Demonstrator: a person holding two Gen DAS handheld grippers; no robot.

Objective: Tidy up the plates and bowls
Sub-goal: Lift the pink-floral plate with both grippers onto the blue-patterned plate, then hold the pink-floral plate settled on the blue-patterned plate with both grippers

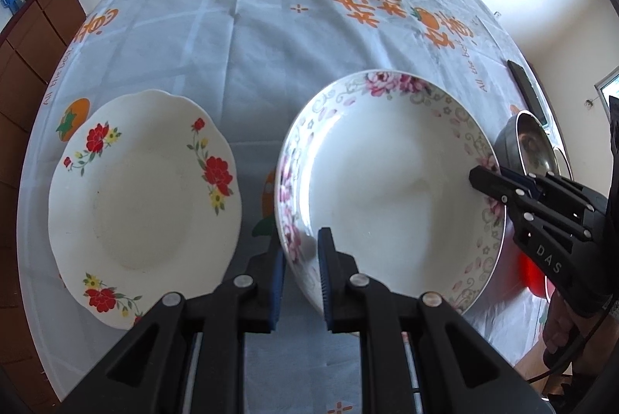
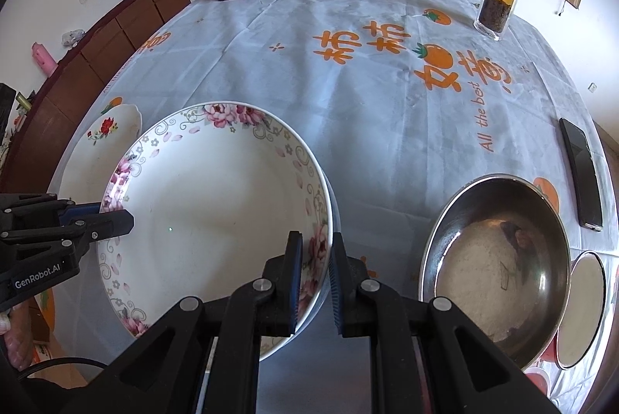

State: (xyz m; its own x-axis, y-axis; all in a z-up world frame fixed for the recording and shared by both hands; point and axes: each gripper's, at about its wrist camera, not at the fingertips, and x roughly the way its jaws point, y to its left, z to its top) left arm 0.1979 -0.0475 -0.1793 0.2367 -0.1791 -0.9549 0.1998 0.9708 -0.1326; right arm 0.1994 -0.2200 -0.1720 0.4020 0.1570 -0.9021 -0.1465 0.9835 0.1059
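Left wrist view shows the left tool [image 1: 301, 259] clamped on the near-left rim of the pink-flowered plate [image 1: 387, 182], one finger inside the rim and one outside. The right tool [image 1: 483, 182] pinches the opposite rim, so the plate is carried between both tools and tilts, its left edge above the table [image 1: 251, 27]. Just beside it on the left lies the red-flowered plate [image 1: 143, 182], flat on the cloth and apart from the held one.

Right wrist view confirms the second grip: the right tool [image 2: 315, 259] is closed across the plate's [image 2: 212, 212] right rim, and the left tool [image 2: 116, 220] bites the far side. A steel bowl [image 2: 495, 267] sits to the right, near but not touching, with a smaller round dish [image 2: 584, 305] partly hidden behind it. A phone [image 2: 580, 174] lies further right.

The step in hand looks like carrying the pink-flowered plate over to stack it with the red-flowered one. To do it well, both tools should keep equal squeeze and travel together, so the rim does not twist out of either pinch. Level the plate before lowering, centre it over the other plate, and set it down gently; glazed china slides easily and chips at the edge. Release only once its weight rests fully, opening one side after the other.
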